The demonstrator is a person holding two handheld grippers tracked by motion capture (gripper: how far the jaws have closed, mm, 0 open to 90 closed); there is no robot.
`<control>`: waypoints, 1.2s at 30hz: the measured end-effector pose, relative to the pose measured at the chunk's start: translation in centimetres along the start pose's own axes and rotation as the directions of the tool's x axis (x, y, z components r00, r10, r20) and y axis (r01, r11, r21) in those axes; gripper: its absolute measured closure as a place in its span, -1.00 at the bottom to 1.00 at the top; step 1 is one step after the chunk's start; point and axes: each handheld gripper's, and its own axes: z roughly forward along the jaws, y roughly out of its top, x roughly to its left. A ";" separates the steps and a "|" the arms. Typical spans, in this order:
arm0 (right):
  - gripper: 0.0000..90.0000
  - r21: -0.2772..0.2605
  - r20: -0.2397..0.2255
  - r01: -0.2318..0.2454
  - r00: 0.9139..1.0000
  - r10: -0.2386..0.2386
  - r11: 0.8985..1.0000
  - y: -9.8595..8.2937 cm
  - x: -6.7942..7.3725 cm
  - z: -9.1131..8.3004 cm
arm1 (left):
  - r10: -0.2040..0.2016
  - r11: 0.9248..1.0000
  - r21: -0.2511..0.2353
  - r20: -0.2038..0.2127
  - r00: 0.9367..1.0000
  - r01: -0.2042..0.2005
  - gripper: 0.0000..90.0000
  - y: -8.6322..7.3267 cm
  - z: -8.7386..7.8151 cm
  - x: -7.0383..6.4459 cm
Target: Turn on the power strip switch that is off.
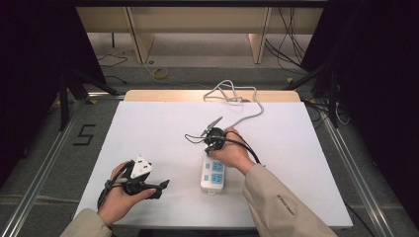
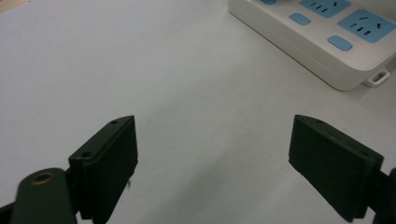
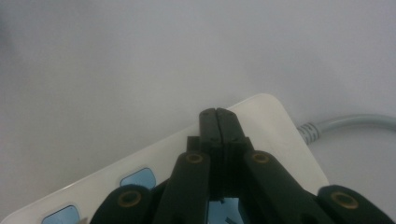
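White power strip [image 1: 213, 174] — blue sockets

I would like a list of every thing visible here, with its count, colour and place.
power strip: one, white with blue sockets, near middle of the table, under the right gripper.
power strip cable: one, light grey, runs from the strip to the far edge of the table.
table: one, white top.
yellow cable coil: one, on the floor beyond the table.
left gripper: one, black, jaws open, near left of table.
right gripper: one, black, jaws shut, over the strip's cable end.
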 end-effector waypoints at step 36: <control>1.00 -0.030 0.023 -0.012 1.000 0.013 0.999 -0.5 0.4 -0.1 | -0.002 1.000 0.001 0.005 1.000 0.002 -0.66 0.0 0.0 0.0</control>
